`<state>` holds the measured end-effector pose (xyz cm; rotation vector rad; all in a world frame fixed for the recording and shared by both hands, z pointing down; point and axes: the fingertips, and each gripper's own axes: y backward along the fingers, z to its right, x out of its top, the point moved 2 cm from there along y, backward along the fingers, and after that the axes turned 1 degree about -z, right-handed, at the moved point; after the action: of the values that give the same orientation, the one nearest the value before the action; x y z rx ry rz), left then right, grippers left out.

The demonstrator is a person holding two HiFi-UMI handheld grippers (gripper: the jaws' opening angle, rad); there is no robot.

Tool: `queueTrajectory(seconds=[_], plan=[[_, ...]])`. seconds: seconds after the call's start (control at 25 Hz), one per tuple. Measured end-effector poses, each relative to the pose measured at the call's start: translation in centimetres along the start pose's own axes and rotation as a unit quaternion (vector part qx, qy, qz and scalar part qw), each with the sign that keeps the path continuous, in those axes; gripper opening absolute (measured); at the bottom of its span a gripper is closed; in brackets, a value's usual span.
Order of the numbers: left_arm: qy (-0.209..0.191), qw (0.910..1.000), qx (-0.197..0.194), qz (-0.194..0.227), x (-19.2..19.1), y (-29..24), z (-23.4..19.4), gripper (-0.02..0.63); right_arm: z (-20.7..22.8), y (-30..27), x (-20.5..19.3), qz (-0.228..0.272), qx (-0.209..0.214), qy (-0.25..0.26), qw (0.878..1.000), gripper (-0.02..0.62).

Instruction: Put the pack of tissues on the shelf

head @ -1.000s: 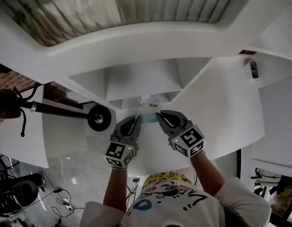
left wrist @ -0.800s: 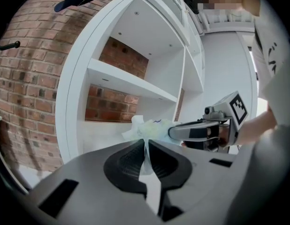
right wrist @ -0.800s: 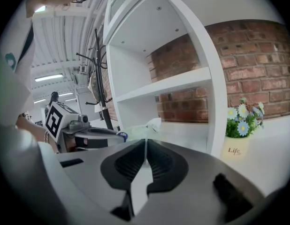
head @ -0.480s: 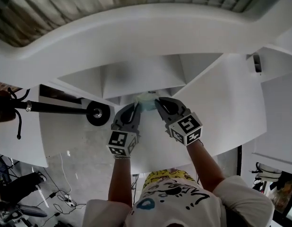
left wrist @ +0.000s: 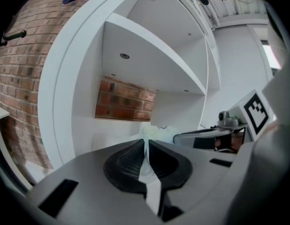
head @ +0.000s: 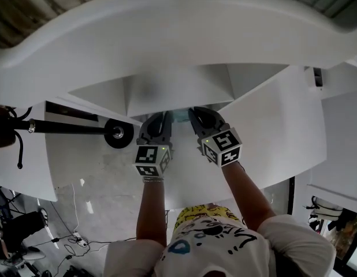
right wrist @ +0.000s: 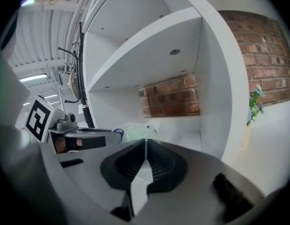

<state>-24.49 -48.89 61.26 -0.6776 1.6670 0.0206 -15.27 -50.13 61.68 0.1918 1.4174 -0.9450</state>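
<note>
The pack of tissues (head: 181, 116), pale in a clear wrapper, hangs between my two grippers at the mouth of a white shelf compartment (head: 178, 91). In the head view my left gripper (head: 165, 119) pinches its left end and my right gripper (head: 193, 114) its right end. In the left gripper view the jaws are shut on the wrapper's thin edge (left wrist: 146, 146), with the pack (left wrist: 159, 133) just ahead. The right gripper view shows the same pinch on the wrapper (right wrist: 145, 150), the pack (right wrist: 134, 129) beyond it. Most of the pack is hidden by the jaws.
White shelf boards (left wrist: 154, 55) and an upright panel (right wrist: 213, 78) frame the compartment, with a brick wall (left wrist: 124, 100) behind. A black coat stand with a round base (head: 118, 133) lies left. Cables (head: 74, 244) trail on the floor. A small plant (right wrist: 255, 100) sits far right.
Both grippers have moved forward, up in the head view, carrying the pack to the compartment's mouth. The shelf's curved front now fills more of the head view.
</note>
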Motion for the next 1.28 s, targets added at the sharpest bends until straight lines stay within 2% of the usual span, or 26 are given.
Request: queueTrajectory(seconds=[0.2, 0.56, 0.72, 0.92, 0.96, 1.0, 1.04, 1.12, 1.28], plan=[[-0.004, 0.9995, 0.024, -0.02, -0.8, -1.4, -0.5, 0.029, 0.8, -1.1, -0.4, -0.004, -0.023, 0.002, 1.0, 0.032], [0.025, 0.9982, 0.009, -0.054, -2.2, -2.9, -1.2, 0.029, 1.4, -2.4, -2.1, -0.05, -0.034, 0.014, 0.998, 0.032], [0.027, 0.9969, 0.005, -0.074, -2.9, -3.7, -1.4, 0.029, 1.8, -2.9, -2.9, -0.064, -0.036, 0.0, 0.997, 0.032], [0.023, 0.9963, 0.028, -0.078, -3.4, -4.4, -1.5, 0.029, 2.2, -3.8, -3.1, -0.065, -0.055, -0.018, 0.996, 0.034], [0.023, 0.9962, 0.032, -0.078, -3.5, -4.4, -1.5, 0.031, 2.1, -3.9, -3.1, -0.065, -0.052, -0.03, 0.996, 0.041], [0.023, 0.9961, 0.036, -0.077, -3.5, -4.3, -1.6, 0.034, 2.0, -4.0, -3.1, -0.066, -0.049, -0.041, 0.996, 0.113], [0.021, 0.9961, 0.04, -0.076, -3.5, -4.1, -1.7, 0.057, 1.8, -3.9, -3.1, -0.068, -0.047, -0.049, 0.995, 0.16], [0.017, 0.996, 0.048, -0.074, -3.5, -3.9, -2.0, 0.147, 1.5, -3.6, -3.2, -0.076, -0.047, -0.047, 0.995, 0.16], [0.014, 0.996, 0.054, -0.07, -3.5, -3.1, -2.5, 0.172, 1.0, -3.0, -3.1, -0.079, -0.051, -0.042, 0.995, 0.16]])
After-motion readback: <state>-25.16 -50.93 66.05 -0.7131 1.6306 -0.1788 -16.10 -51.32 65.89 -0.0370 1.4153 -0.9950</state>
